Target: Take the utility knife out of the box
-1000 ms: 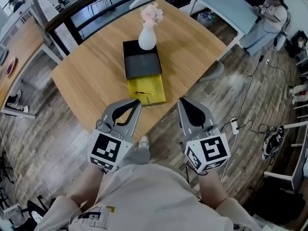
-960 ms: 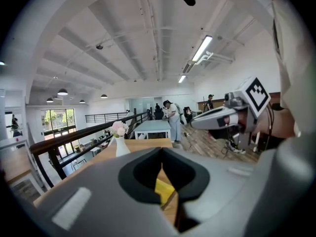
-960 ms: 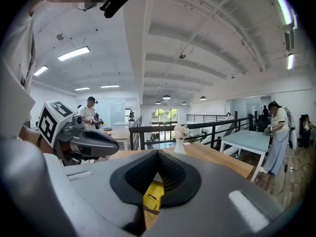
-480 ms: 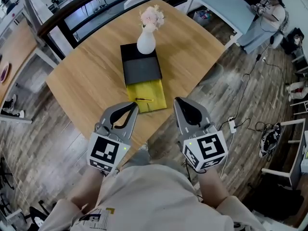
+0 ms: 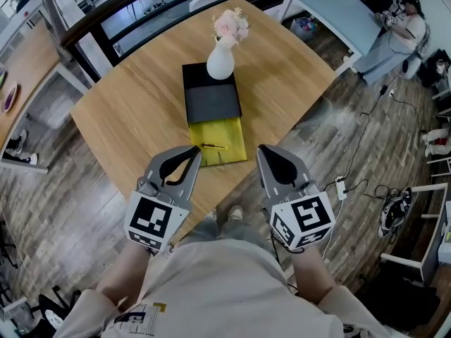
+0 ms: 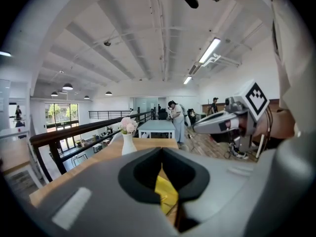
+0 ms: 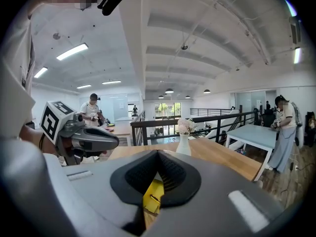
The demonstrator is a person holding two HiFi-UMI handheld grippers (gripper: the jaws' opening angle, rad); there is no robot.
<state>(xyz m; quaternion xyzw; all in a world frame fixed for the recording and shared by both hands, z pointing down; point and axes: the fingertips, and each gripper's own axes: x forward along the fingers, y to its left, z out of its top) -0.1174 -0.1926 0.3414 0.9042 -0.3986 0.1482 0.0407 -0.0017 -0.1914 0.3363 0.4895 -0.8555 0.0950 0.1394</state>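
Observation:
A black box (image 5: 211, 98) lies on the wooden table (image 5: 134, 118), its yellow tray (image 5: 218, 141) slid out toward me. On the tray's near part rests the small utility knife (image 5: 213, 146), also visible through the jaws in the right gripper view (image 7: 154, 198). My left gripper (image 5: 193, 151) hovers at the table's near edge, just left of the tray, jaws shut and empty. On the tray's right, over the table's edge, my right gripper (image 5: 265, 151) is shut as well, holding nothing. Both point at the tray (image 6: 166, 194).
A white vase with pink flowers (image 5: 221, 58) stands on the box's far end. A dark railing (image 5: 106, 20) runs behind the table. A person (image 5: 394, 37) stands at a blue-grey table (image 5: 331, 5) at the back right. Cables (image 5: 359, 153) lie on the wood floor.
Both grippers have edged a little forward toward the yellow tray. Both stay shut. The box, knife and vase have not moved.

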